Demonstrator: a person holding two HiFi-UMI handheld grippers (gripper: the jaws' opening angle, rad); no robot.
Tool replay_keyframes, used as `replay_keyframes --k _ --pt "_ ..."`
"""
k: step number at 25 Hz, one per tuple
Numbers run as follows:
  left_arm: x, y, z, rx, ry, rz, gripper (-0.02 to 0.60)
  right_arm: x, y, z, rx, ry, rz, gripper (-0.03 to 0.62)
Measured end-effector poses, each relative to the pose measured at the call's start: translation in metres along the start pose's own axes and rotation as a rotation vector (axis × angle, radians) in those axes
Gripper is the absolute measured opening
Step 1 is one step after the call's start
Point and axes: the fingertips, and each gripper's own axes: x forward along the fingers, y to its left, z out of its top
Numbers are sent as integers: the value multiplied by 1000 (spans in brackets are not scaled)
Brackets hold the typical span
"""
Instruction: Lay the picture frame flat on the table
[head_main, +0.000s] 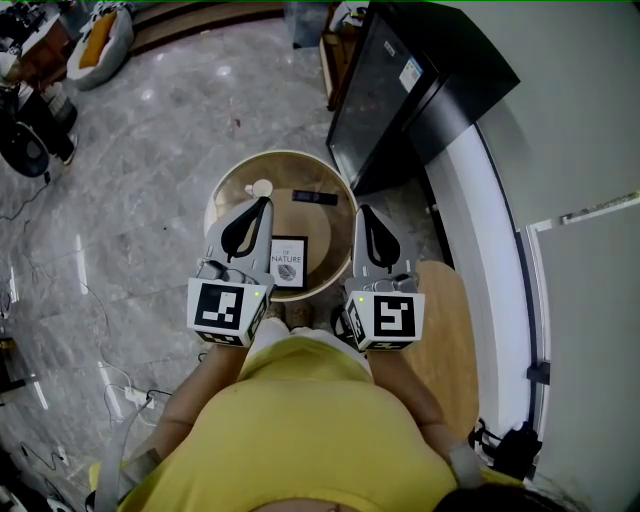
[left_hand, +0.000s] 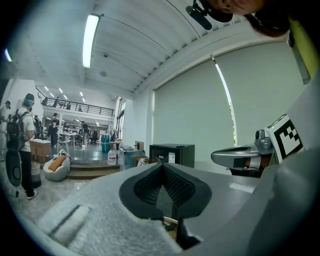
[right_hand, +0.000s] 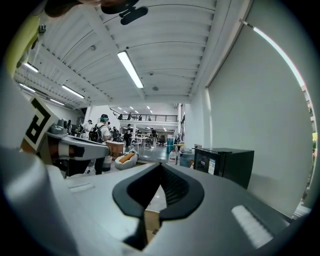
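Note:
The picture frame (head_main: 288, 262), black-edged with a white print, is on the round wooden table (head_main: 232, 190), near its front edge. From above I cannot tell whether it lies flat or leans back. My left gripper (head_main: 263, 203) hovers over the table just left of the frame, jaws shut and empty. My right gripper (head_main: 365, 211) hangs at the table's right rim, to the right of the frame, also shut and empty. Both point level, so the frame is hidden in the gripper views, where the left gripper (left_hand: 162, 165) and the right gripper (right_hand: 160, 165) show pads pressed together.
A small black bar (head_main: 315, 197) and a little white round thing (head_main: 261, 187) lie at the table's back. A black mini fridge (head_main: 400, 90) stands behind to the right, by the wall. A wooden seat (head_main: 448, 330) is at my right. Cables (head_main: 110, 390) run over the marble floor.

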Motion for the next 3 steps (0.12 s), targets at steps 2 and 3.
replay_keyframes --k 2,3 --pt "1 -4 -2 -1 -2 2 -2 -2 -4 -2 1 -2 3 0" --pt "1 -6 -4 -2 -2 2 -3 -3 -6 -3 2 -3 4 0"
